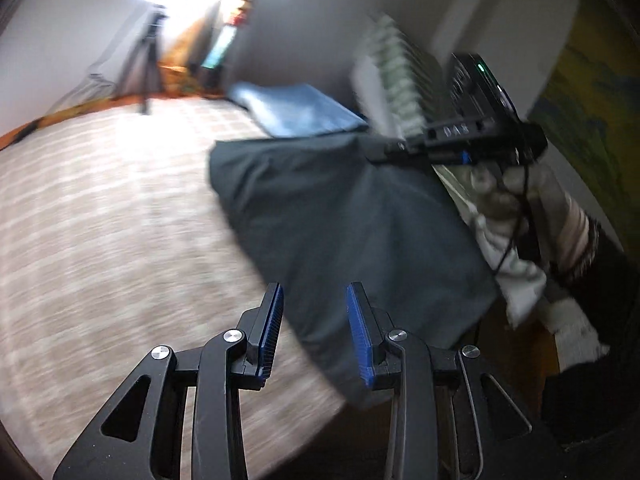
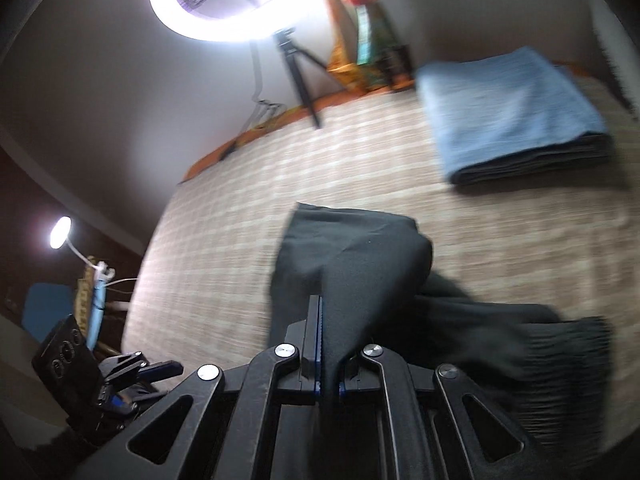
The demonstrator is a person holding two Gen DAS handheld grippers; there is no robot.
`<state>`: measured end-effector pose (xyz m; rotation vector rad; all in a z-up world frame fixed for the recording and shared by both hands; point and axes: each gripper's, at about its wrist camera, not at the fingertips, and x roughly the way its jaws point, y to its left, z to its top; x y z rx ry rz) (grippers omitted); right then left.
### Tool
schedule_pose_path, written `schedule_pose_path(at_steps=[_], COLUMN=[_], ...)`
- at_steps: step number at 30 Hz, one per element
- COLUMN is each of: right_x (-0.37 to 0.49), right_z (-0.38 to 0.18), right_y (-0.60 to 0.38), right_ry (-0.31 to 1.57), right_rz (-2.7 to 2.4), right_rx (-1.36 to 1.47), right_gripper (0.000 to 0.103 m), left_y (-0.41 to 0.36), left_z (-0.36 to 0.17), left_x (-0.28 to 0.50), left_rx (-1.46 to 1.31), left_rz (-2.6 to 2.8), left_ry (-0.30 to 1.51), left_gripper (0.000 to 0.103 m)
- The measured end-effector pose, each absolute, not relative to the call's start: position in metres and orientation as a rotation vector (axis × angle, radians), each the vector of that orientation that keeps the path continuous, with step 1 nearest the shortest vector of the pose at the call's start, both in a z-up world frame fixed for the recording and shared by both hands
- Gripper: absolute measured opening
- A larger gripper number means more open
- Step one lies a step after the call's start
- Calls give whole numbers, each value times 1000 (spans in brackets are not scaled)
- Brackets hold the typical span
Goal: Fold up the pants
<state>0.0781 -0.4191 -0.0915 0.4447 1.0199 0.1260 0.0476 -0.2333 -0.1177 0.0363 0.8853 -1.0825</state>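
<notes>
The dark pants (image 1: 352, 216) hang lifted over the checked bed cover (image 1: 120, 208). In the left wrist view my left gripper (image 1: 314, 308) is open and empty, its blue pads just in front of the pants' lower edge. My right gripper (image 1: 384, 152) shows at the pants' top edge, shut on the cloth and held by a hand. In the right wrist view the right gripper (image 2: 326, 312) is shut on a fold of the dark pants (image 2: 360, 256), which drape forward and to the right onto the bed cover (image 2: 240, 220). The left gripper (image 2: 160, 372) shows at lower left.
A folded light-blue stack (image 2: 512, 108) lies at the far side of the bed, also in the left wrist view (image 1: 296, 110). A ring light (image 2: 208, 4) on a tripod (image 2: 300, 76) stands behind the bed. A small lamp (image 2: 60, 232) is at left. Striped pillows (image 1: 400, 84) lie at right.
</notes>
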Motion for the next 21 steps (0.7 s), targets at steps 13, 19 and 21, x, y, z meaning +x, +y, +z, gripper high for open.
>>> schedule_pose_path(at_steps=[13,19,21], right_x=[45,61,69], right_z=[-136,-139,-144], right_y=[-517,-531,-538], right_ry=[1070,1043,1043], right_rz=[0,99,84], right_rx=[474,593,629], right_gripper=[2,34,34], left_y=[-314,-316,-322], left_z=[-159,-168,-169], left_x=[11,4,1], left_rx=[228,267,276], left_rz=[-1262,-1265,-1268], left_ry=[988,999,994], left_gripper=[31,31,31])
